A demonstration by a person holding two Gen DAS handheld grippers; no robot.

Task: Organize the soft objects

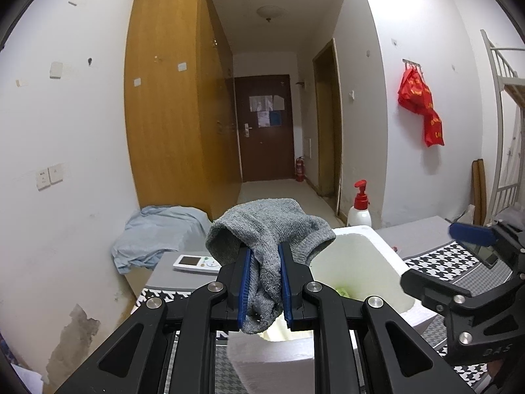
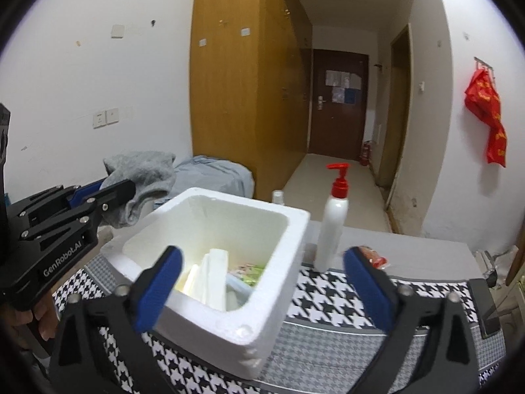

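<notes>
Now left claw (image 1: 264, 282) grips the grey sock (image 1: 267, 229), just short of the foam box (image 2: 210, 197); right claw (image 2: 262, 289) open, empty. Move forward over the opening, then release.

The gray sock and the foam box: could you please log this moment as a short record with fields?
held item: gray sock, bunched, clamped between the blue pads of the left tongs
left tongs position: beside the white foam box, at its rim
right tongs: open, empty, facing the box
box contents: white pieces and green-printed packets, partly hidden
nearby on table: white pump bottle with red top, upright behind the box
surface: houndstooth cloth
</notes>
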